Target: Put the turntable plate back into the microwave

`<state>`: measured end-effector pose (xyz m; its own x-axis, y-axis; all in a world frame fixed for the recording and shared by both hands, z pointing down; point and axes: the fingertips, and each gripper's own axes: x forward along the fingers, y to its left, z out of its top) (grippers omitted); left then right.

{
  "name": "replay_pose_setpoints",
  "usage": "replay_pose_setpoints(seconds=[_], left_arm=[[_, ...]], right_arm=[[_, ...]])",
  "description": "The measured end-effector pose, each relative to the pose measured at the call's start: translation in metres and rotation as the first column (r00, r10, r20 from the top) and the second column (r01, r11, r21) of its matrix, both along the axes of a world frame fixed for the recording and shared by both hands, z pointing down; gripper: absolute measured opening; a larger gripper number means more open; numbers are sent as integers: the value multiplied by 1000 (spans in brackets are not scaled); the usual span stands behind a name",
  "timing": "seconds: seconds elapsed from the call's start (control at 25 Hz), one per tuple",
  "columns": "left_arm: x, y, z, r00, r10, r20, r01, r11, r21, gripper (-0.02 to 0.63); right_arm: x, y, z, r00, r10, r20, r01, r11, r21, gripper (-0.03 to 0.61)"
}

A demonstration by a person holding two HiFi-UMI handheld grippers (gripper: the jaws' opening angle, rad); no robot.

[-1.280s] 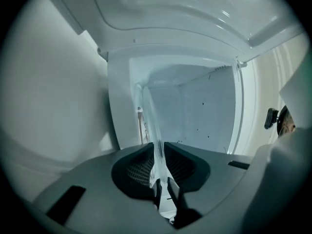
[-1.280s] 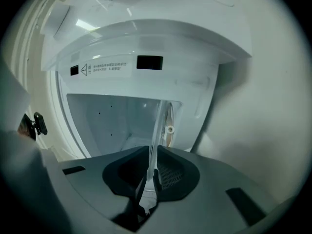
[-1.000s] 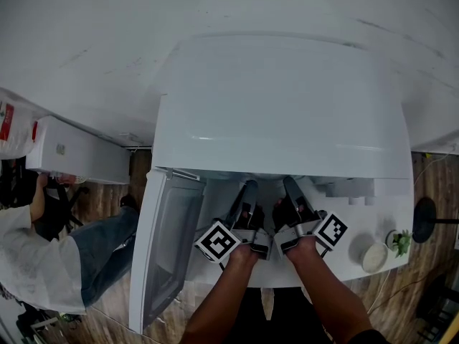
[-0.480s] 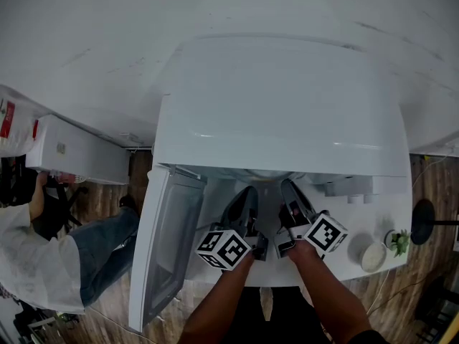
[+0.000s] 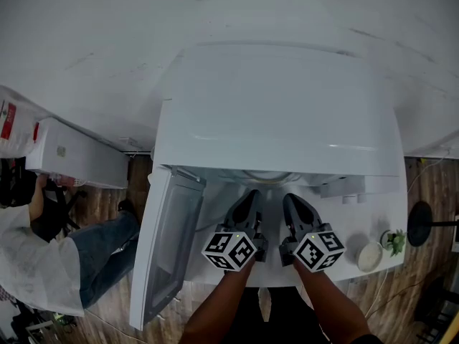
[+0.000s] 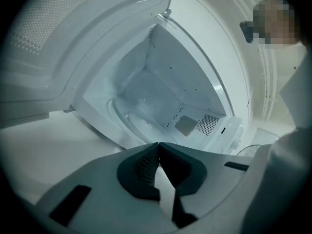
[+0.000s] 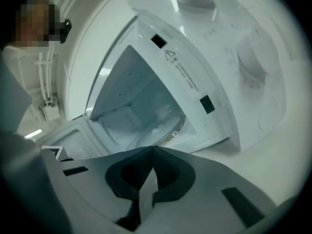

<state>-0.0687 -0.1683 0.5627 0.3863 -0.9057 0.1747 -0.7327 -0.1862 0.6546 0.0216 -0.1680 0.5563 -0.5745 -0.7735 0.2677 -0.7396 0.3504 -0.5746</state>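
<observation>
- Turntable plate (image 6: 139,108) is seen lying flat on the floor of the microwave (image 5: 280,113) cavity, and its clear rim is also caught in the right gripper view.
- Door (image 5: 168,242) of the microwave is swung wide open to the left.
- Left gripper (image 5: 252,193) is held just in front of the opening, its jaws pressed together tip to tip with nothing between them.
- Right gripper (image 5: 287,198) is held just beside it. Its jaws have just been closing and are met at the tips, with nothing pinched.
- Both grippers are pointed into the cavity, and the plate is touched by neither.
- Table (image 5: 380,213), white, is shown bearing the microwave. A small white container (image 5: 371,256) and a small plant (image 5: 396,241) are set near its right front corner.
</observation>
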Motion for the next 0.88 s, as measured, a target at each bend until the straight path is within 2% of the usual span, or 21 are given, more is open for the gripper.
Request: replay_pose_setpoints(seconds=[0.2, 0.32, 0.4, 0.48, 0.6, 0.68, 0.88], left_arm=[[3, 23, -6, 998, 9, 66, -9, 1000, -6, 20], [3, 37, -24, 989, 19, 150, -26, 999, 44, 20], [4, 44, -42, 970, 37, 242, -61, 994, 93, 20], [6, 51, -61, 939, 52, 341, -104, 985, 136, 20], [7, 59, -83, 892, 72, 445, -156, 976, 154, 20], [9, 63, -92, 882, 102, 461, -180, 975, 127, 20], [14, 79, -109, 883, 146, 446, -212, 972, 101, 20]], right_arm=[[-2, 18, -25, 986, -68, -150, 87, 988, 124, 15], [-5, 24, -43, 977, -92, -192, 127, 976, 179, 15], [-6, 29, -55, 974, -98, -206, 140, 970, 201, 15], [-6, 33, -68, 973, -104, -206, 147, 968, 202, 17], [-6, 41, -89, 976, -112, -188, 146, 972, 182, 17], [-5, 48, -102, 973, -117, -198, 154, 971, 185, 17], [-4, 67, -132, 959, -143, -243, 199, 953, 227, 17]])
